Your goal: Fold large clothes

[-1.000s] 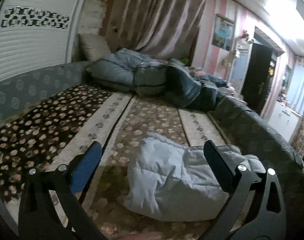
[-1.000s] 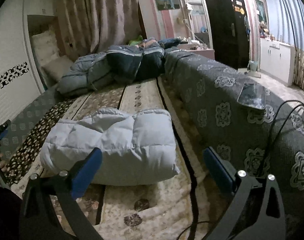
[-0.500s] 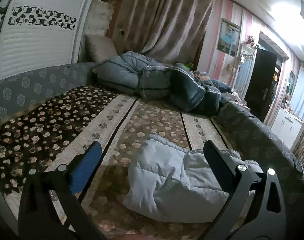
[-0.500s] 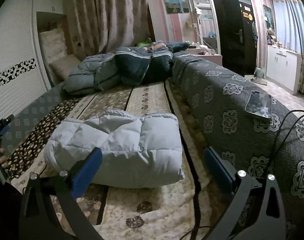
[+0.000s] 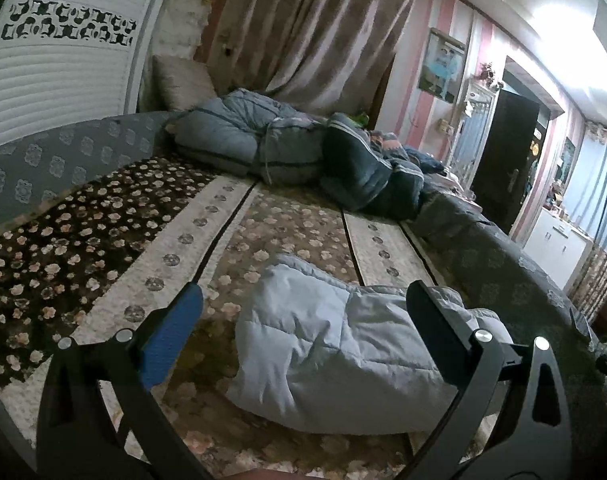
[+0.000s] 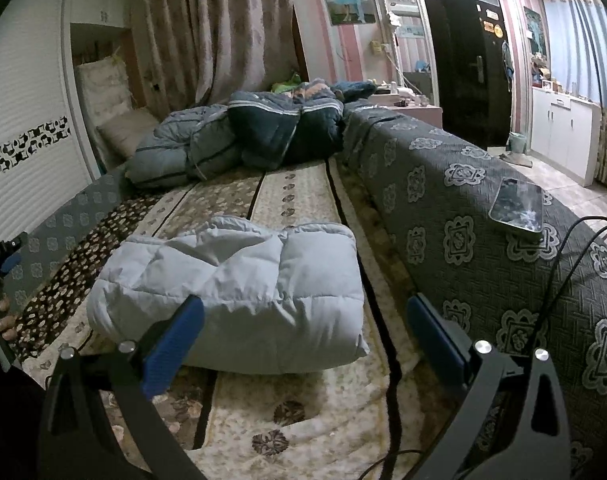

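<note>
While my left tongs [image 5: 303,304] hang spread wide with nothing between their blue-padded fingers [image 5: 171,332], the pale grey-blue quilted down jacket [image 5: 335,348] lies folded into a puffy bundle on the floral-patterned bed cover [image 5: 103,248] just ahead of them. My right tongs [image 6: 303,316] are likewise gaping and empty, above the cream floral strip near the jacket's lower edge. A dark smartphone [image 6: 517,210] rests on the grey medallion-patterned quilted cover [image 6: 443,200] to the right, well apart from the jacket. A heap of blue-grey and navy padded bedding [image 6: 243,140] sits at the far end of the bed.
</note>
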A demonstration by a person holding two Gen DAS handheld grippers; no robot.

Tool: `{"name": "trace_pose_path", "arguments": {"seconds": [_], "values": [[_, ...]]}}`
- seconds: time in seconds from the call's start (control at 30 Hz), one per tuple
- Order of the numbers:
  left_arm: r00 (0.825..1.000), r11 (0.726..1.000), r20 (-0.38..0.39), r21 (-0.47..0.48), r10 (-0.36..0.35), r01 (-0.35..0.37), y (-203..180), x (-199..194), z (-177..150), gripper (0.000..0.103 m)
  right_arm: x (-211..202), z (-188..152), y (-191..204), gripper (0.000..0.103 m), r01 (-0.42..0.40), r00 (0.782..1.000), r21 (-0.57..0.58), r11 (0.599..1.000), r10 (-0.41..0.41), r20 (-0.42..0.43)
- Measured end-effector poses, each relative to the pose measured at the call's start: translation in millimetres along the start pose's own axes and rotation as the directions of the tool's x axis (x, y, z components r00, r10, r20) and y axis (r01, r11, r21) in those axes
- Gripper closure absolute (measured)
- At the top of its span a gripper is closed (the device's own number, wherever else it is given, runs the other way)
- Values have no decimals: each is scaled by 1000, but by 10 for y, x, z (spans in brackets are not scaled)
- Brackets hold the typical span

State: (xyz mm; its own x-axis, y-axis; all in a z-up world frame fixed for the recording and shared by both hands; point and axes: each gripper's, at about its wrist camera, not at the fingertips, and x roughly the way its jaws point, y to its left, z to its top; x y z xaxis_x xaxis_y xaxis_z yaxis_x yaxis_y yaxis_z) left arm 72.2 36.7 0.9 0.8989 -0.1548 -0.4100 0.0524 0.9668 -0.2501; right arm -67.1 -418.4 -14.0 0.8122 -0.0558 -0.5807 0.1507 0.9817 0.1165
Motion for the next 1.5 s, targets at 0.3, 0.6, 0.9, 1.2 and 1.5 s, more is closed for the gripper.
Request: {"name": "trace_pose_path", "arguments": {"seconds": [0.3, 0.6, 0.9, 1.2, 1.5], "values": [[999, 999, -15, 23, 40, -40, -100, 60, -31, 3, 9, -18, 24, 2, 1, 1000, 0, 1000, -1, -16], [999, 997, -14, 64, 37, -36, -173, 65, -52, 3, 56, -17, 95, 2, 8, 999, -26, 1000, -9, -37], [999, 998, -10, 55, 33, -32, -156, 39, -67, 3, 90, -23, 143, 2, 18, 998, -39, 999, -20, -52], [1000, 998, -9, 63, 27, -27, -175, 36, -71, 3, 128, -39, 156, 2, 15, 998, -46, 999, -18, -58], [1000, 997, -10, 74, 20, -19, -183, 64, -63, 3, 131, -38, 159, 2, 15, 998, -44, 999, -17, -57]]}}
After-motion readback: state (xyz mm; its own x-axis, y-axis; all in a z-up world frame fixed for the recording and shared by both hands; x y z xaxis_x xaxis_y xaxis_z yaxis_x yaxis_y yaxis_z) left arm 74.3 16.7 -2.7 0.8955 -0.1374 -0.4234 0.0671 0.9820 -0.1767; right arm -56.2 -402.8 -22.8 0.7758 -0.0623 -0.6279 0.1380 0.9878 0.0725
